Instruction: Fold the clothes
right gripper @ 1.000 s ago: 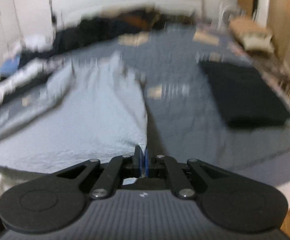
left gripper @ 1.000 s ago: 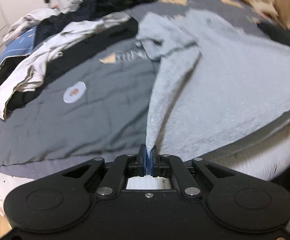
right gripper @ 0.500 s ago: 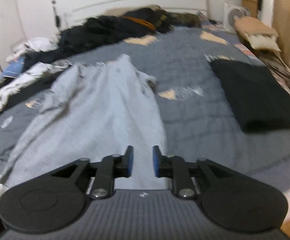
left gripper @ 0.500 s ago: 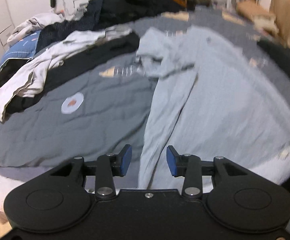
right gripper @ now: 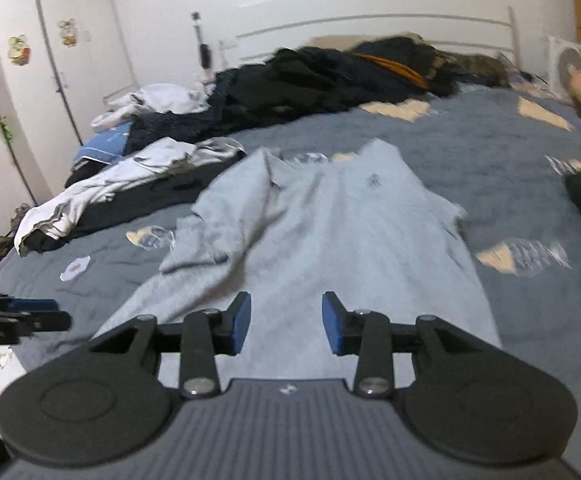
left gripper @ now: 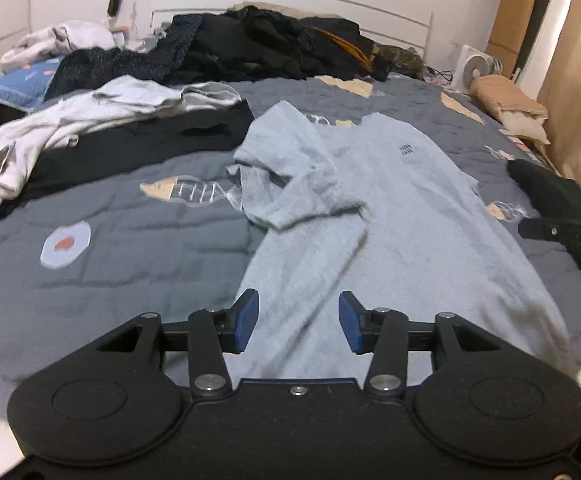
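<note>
At the far left of the bed, a crumpled white garment (left gripper: 70,128) lies across a flat black garment (left gripper: 138,148), with a blue patterned pillow (left gripper: 22,80) behind them. Further back, against the white headboard (left gripper: 290,0), sits a heap of dark clothes (left gripper: 274,48). All of this rests on the grey quilted bedspread (left gripper: 110,256) with printed fish and egg shapes.

The left gripper (left gripper: 298,322) hovers over the near hem of the pale blue short-sleeved T-shirt (left gripper: 402,216); its blue-padded fingers (left gripper: 246,320) have just been opening and now stand moderately apart, with the cloth lying below them, not pinched. The T-shirt is spread lengthwise in the middle of the bed, collar toward the headboard, its left sleeve folded and rumpled over the body.

The right gripper (right gripper: 286,322) hangs over the same hem, further right; its fingers (right gripper: 334,324) have likewise just been opening and hold nothing. To the right lies a folded black garment (left gripper: 550,196), and beyond it a white fan (left gripper: 478,68) near a beige cushion (left gripper: 506,96).
</note>
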Available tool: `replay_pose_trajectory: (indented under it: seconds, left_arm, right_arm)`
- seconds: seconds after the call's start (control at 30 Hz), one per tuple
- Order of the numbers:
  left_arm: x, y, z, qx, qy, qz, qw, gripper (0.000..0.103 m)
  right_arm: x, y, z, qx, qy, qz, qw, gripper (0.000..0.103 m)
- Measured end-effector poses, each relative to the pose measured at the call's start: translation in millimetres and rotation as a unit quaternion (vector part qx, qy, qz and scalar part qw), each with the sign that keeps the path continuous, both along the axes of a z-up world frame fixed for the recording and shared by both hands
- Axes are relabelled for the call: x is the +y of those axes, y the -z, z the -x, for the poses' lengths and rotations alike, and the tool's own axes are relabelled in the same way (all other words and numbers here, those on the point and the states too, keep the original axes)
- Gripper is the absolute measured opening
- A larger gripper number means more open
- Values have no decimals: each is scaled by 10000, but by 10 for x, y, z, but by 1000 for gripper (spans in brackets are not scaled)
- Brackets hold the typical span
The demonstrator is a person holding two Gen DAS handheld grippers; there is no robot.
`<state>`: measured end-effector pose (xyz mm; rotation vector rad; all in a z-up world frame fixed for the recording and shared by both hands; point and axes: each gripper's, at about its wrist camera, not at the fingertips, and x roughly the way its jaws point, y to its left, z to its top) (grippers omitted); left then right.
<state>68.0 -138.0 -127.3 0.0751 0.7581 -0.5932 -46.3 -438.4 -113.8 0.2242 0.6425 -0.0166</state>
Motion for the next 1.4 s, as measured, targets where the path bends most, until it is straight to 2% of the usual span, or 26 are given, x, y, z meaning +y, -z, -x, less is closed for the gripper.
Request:
replay_pose_trajectory:
  seconds: [0.27, 0.47, 0.57, 0.67, 0.83, 1.07, 1.33, 1.4]
  left_arm:
    - [-279, 135, -502, 17, -37, 242, 9997, 44]
    - [-395, 280, -774, 267, -21, 357, 9990, 44]
    - [-437, 342, -901, 350, 48, 309, 9989, 45]
    - [-388, 383, -1050, 503, -31, 467, 9976, 46]
    - [-173, 520, -1272, 1163, -505, 1146, 9853, 49]
    - [-156, 662, -1424, 1553, -719, 1379, 9755, 49]
    - [-203, 809, -1541, 1992, -950, 1827, 9581, 47]
    - [-218, 820, -1545, 1996, -989, 1863, 9569, 46]
  right_arm:
    - [2, 171, -593, -162, -322, 22, 9993, 38]
    - [-129, 351, -645, -251, -137, -177, 9994, 38]
    - [-139, 376, -652, -215, -45, -80, 9997, 38]
    - [-157, 360, -638, -297, -32, -128, 9995, 38]
    - [-167, 371, -661, -364, -17, -346, 9987, 38]
    - [-147, 415, -717, -299, -80, -459, 9985, 38]
    - [-62, 357, -685, -445, -292, -651, 9965, 38]
    - [-40, 343, -676, -495, -342, -728, 9955, 38]
